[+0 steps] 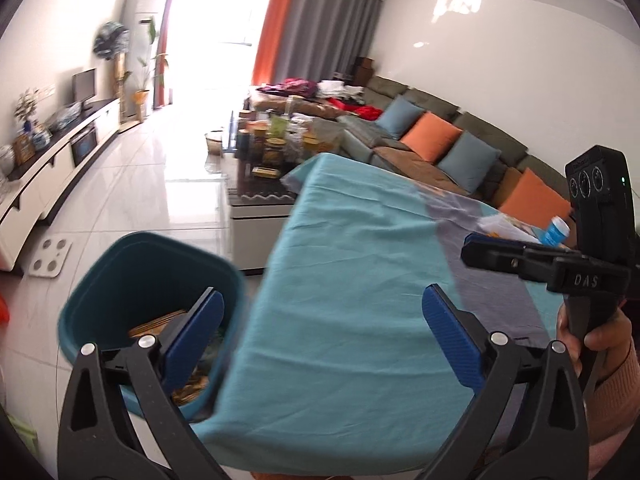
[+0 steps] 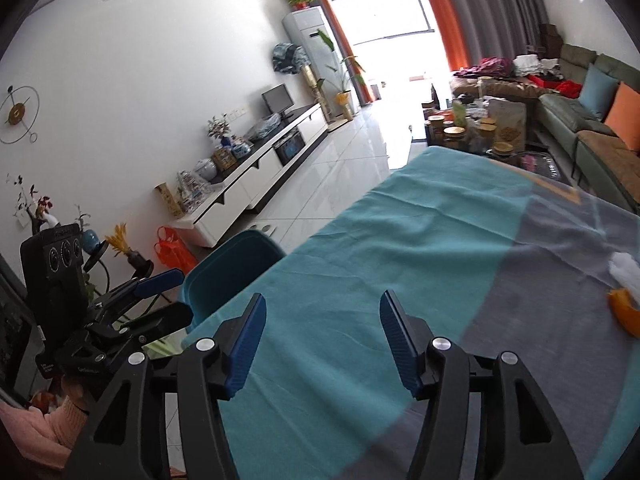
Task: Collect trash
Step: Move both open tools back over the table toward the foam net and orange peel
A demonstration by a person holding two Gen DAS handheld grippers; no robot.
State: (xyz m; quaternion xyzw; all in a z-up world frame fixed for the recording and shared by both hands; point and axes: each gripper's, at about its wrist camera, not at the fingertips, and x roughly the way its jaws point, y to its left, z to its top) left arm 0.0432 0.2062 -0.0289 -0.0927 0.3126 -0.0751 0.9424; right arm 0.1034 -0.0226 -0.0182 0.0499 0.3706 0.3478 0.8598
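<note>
A teal bin (image 1: pixel 120 280) stands on the floor by the table's left edge, with brown scraps (image 1: pixel 160 324) inside. My left gripper (image 1: pixel 322 300) hangs open and empty over the edge of the teal tablecloth (image 1: pixel 352 240), its left finger above the bin. My right gripper (image 2: pixel 323 302) is open over the cloth (image 2: pixel 400 240) with nothing between its pads. Trash lies on the grey part of the cloth: a white tissue (image 2: pixel 624 270), an orange peel (image 2: pixel 624 310), crumpled paper (image 1: pixel 504 226) and a small blue tub (image 1: pixel 556 232). The bin (image 2: pixel 232 264) and left gripper (image 2: pixel 172 298) show at the right wrist view's left.
A coffee table (image 1: pixel 260 200) crowded with jars stands beyond the table's far end. A sofa (image 1: pixel 440 140) with cushions runs along the right wall, a long TV cabinet (image 2: pixel 248 184) along the left. A white scale (image 1: pixel 50 258) and an orange bag (image 2: pixel 172 252) lie on the tiled floor.
</note>
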